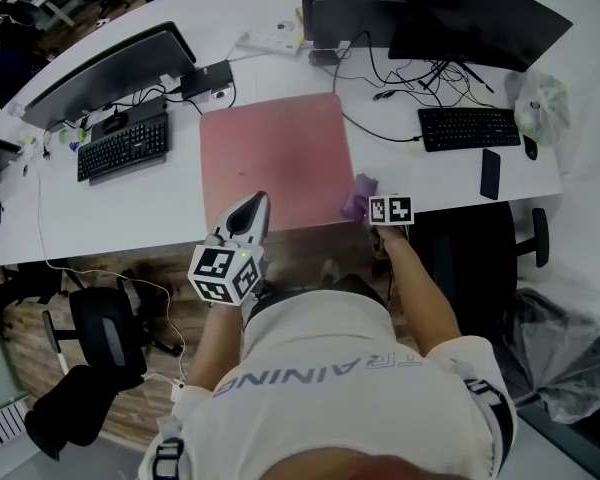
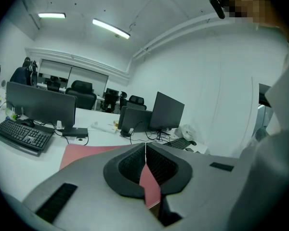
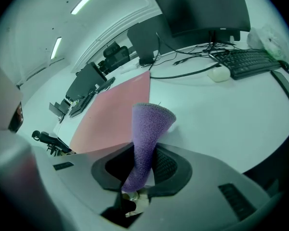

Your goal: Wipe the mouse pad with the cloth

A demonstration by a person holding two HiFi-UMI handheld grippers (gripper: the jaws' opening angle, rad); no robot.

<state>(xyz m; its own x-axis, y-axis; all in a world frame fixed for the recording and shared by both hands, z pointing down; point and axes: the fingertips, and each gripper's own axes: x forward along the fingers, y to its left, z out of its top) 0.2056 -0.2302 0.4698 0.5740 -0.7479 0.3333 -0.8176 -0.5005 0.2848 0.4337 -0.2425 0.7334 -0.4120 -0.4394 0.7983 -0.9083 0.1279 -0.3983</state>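
The pink mouse pad (image 1: 277, 158) lies flat on the white desk between two keyboards; it also shows as the pad (image 2: 89, 153) and the pad (image 3: 114, 110). A purple cloth (image 3: 145, 138) is pinched in my right gripper (image 3: 142, 170) and stands up out of its jaws. In the head view that cloth (image 1: 359, 197) hangs over the pad's near right corner, with the right gripper (image 1: 377, 214) just behind it. My left gripper (image 1: 250, 208) hovers over the pad's near edge, jaws pressed together with nothing between them (image 2: 145, 159).
A black keyboard (image 1: 123, 148) and monitor (image 1: 105, 73) sit left of the pad. Right of it are another keyboard (image 1: 469, 127), a phone (image 1: 490, 173), a mouse (image 3: 218, 74), cables and a dark monitor (image 1: 478, 13). A power strip (image 1: 272, 40) lies behind. Office chairs stand below the desk edge.
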